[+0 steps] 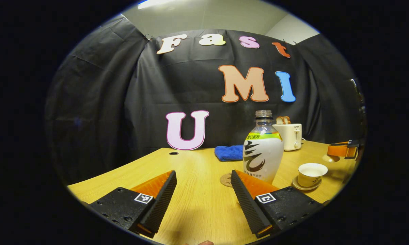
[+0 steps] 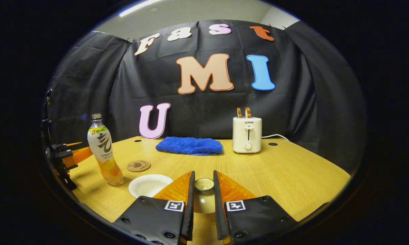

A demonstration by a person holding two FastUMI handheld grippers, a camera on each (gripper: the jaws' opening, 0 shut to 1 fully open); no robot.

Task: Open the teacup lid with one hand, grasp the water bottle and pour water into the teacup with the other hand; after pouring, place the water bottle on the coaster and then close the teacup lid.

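A capless water bottle point(image 1: 262, 149) with a white and yellow label stands on the wooden table, just beyond my left gripper's right finger. The left gripper point(image 1: 203, 173) is open with nothing between its fingers. A round cork coaster point(image 1: 226, 179) lies behind the bottle's base. The white teacup point(image 1: 311, 173) sits uncovered on its saucer to the right. My right gripper point(image 2: 203, 173) is shut on the white teacup lid point(image 2: 204, 200), held above the table. In the right gripper view the bottle point(image 2: 104, 153), coaster point(image 2: 138, 165) and teacup point(image 2: 148, 185) lie to the left, with the left gripper point(image 2: 71, 154) beyond them.
A folded blue cloth point(image 2: 189, 145) and a white toaster point(image 2: 247, 135) with its cord stand at the back of the table point(image 2: 293, 177). The black cloth wall closes in behind and on both sides. Bare wood shows to the right of the lid.
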